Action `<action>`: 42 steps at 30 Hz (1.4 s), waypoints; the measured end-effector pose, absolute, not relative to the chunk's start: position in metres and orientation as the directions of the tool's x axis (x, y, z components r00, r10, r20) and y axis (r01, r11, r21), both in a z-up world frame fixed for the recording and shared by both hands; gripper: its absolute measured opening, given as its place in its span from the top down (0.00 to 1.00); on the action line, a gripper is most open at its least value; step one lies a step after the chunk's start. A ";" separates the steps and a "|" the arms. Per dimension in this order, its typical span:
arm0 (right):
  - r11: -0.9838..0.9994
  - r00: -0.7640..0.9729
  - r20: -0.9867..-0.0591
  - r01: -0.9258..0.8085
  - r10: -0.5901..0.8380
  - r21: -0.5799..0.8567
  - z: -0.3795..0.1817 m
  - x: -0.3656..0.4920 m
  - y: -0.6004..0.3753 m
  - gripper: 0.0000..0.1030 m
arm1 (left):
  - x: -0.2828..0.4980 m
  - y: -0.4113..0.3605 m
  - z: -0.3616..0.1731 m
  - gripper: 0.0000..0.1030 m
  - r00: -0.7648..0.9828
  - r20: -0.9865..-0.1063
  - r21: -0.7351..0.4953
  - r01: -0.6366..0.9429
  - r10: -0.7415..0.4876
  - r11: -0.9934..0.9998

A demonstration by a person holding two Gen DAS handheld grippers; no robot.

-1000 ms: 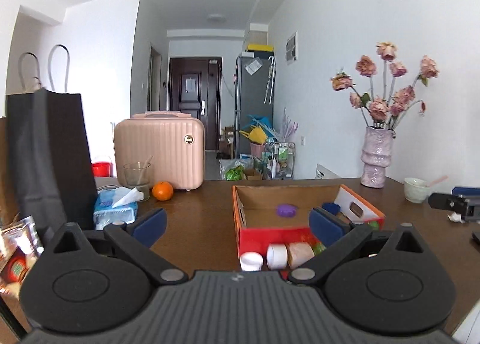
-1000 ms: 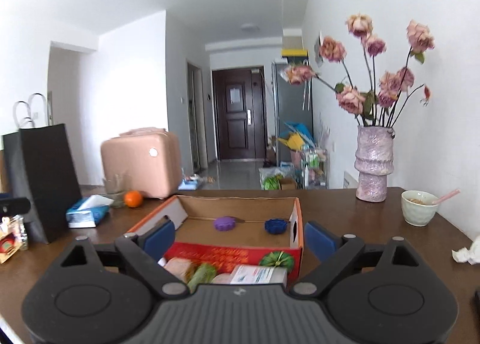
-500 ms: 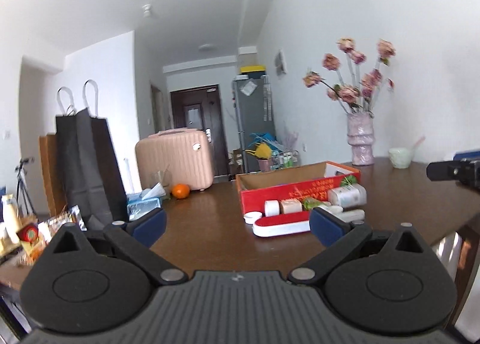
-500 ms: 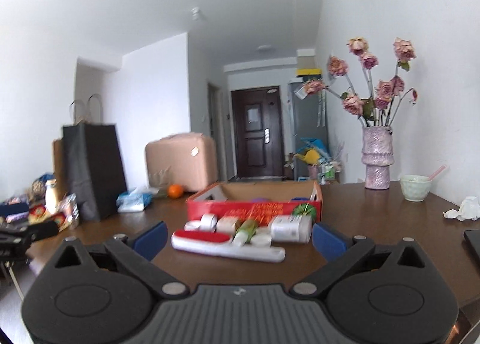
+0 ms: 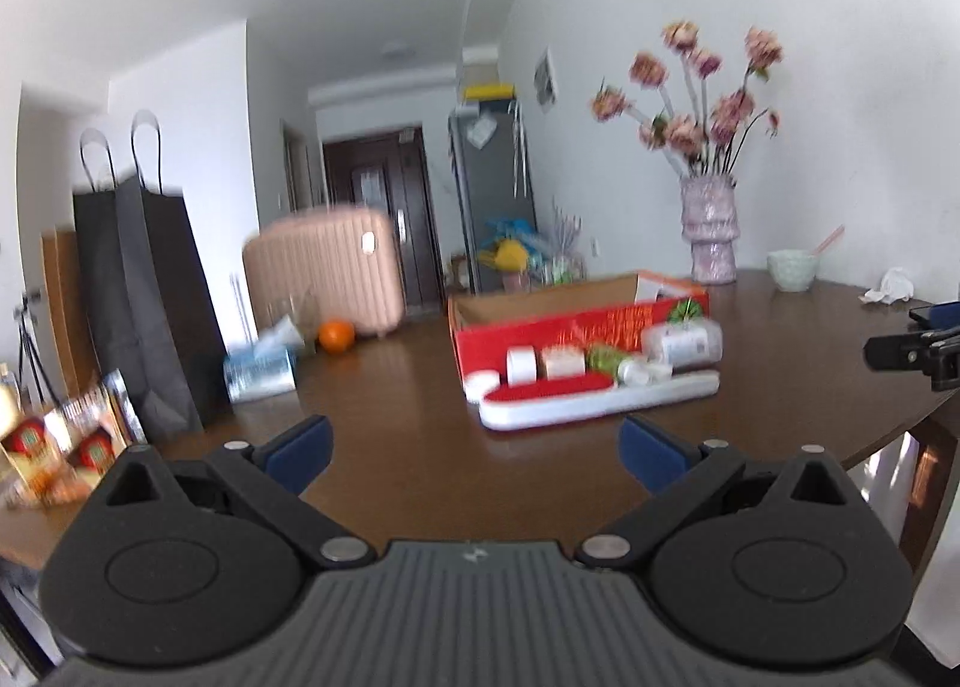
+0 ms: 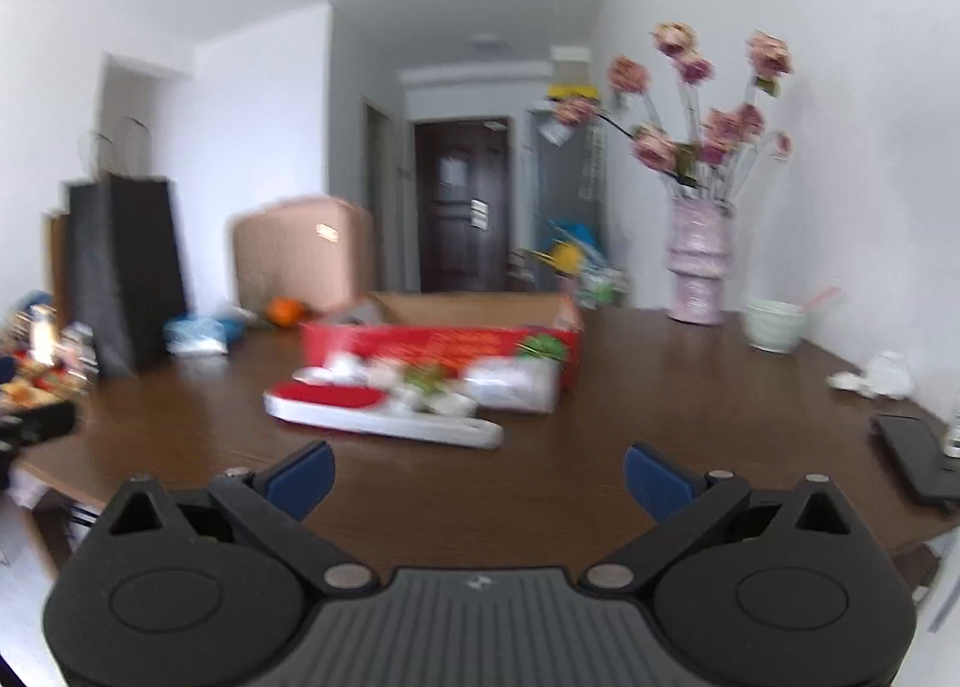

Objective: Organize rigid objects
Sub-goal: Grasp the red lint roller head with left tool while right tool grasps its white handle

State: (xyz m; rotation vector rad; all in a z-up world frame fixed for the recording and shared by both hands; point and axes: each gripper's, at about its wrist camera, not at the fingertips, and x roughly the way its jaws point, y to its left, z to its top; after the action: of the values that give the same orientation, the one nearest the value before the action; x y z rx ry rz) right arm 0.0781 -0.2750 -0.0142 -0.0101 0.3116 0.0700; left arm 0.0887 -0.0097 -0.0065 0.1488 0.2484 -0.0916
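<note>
Two hand-held grippers, left and right, hang empty with jaws apart above the desk. Mid-frame ahead, a long red-and-white case lies crosswise before the red box, well apart from both; neither looks clearly nearer.

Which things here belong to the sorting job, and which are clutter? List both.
Job: red cardboard box; long white-and-red tool; white roll; white cylindrical bottle.
Clutter: orange fruit; black paper bag; pink flower vase; green ceramic bowl.
</note>
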 end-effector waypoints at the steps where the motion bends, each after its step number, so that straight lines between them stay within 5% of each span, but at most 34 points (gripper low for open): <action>1: 0.999 0.951 -0.306 -0.044 0.039 -0.008 -0.016 0.082 -0.277 0.00 | 0.097 -0.008 -0.009 0.00 0.958 -0.279 0.125 0.105 -0.067 0.987; 8: 0.989 0.938 -0.316 -0.123 0.143 0.081 -0.013 0.125 -0.290 0.06 | 0.171 0.008 -0.005 0.00 0.905 -0.417 -0.017 0.079 -0.079 0.997; 11: 0.990 0.925 -0.353 -0.112 0.137 0.091 -0.012 0.157 -0.289 0.21 | 0.210 0.012 -0.002 0.07 0.885 -0.450 -0.091 0.090 -0.122 0.992; 13: 0.990 0.911 -0.389 -0.108 0.136 0.092 -0.014 0.181 -0.287 0.44 | 0.238 0.010 -0.002 0.18 0.877 -0.461 -0.103 0.095 -0.132 0.990; 16: 0.979 0.881 -0.440 -0.109 0.175 0.172 -0.022 0.217 -0.289 0.55 | 0.280 0.009 -0.009 0.29 0.858 -0.494 -0.135 0.089 -0.145 0.987; 21: 0.968 0.838 -0.508 -0.084 0.198 0.238 -0.040 0.269 -0.285 0.59 | 0.338 0.017 -0.028 0.40 0.790 -0.562 -0.278 0.096 -0.243 0.956; 26: 0.977 0.803 -0.570 -0.071 0.175 0.201 -0.055 0.302 -0.281 0.65 | 0.365 0.018 -0.044 0.48 0.763 -0.587 -0.298 0.107 -0.271 0.949; 34: 0.977 0.764 -0.620 -0.067 0.179 0.201 -0.060 0.316 -0.286 0.70 | 0.372 0.030 -0.056 0.54 0.741 -0.546 -0.446 0.140 -0.392 0.884; 42: 0.976 0.754 -0.629 -0.081 0.191 0.200 -0.055 0.304 -0.286 0.87 | 0.346 0.017 -0.049 0.55 0.726 -0.568 -0.408 0.161 -0.388 0.899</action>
State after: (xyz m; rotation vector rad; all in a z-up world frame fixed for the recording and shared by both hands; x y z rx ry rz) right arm 0.3037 -0.2865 -0.0549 0.1646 0.7021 0.1492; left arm 0.3461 0.0166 -0.0493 -0.3453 0.6974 -0.3094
